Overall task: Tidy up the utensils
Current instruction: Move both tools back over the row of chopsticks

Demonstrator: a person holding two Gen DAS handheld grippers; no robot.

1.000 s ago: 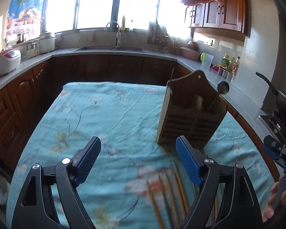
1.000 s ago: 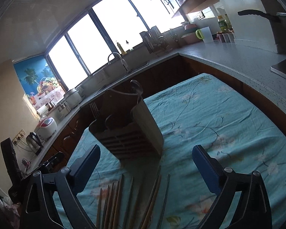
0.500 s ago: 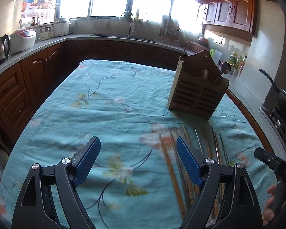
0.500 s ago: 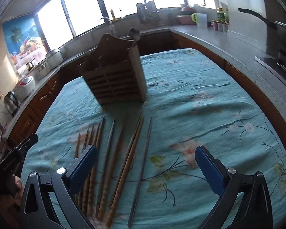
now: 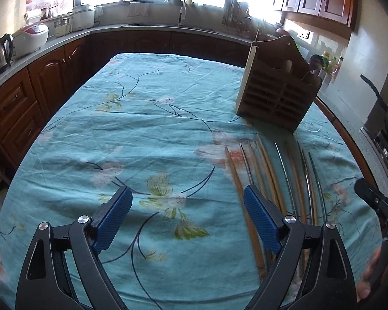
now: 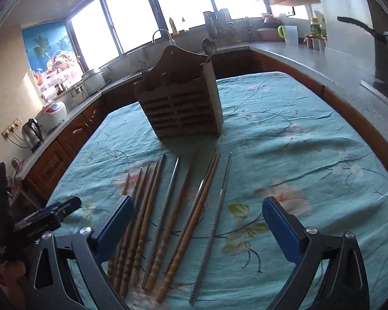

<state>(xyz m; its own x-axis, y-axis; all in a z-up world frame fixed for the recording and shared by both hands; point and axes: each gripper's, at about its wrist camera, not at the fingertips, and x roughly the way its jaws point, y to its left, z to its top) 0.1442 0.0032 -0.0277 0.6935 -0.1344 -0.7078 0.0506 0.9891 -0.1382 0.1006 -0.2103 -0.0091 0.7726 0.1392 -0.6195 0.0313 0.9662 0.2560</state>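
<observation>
Both grippers, left opening and right closing, are hovering empty over chopsticks: light, stiff, metal ones likely slippery, best pinching mid-shaft, toward holder.

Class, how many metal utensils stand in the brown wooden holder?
2. A metal fork rises from the brown slatted wooden holder's left end, a metal spoon from its right corner; shorter ones may be hidden.

a row of wooden chopsticks and metal chopsticks lies flat and roughly parallel on a teal floral tablecloth. just beyond their tips stands an upright slatted wooden utensil holder, with a fork and a spoon in it.
</observation>
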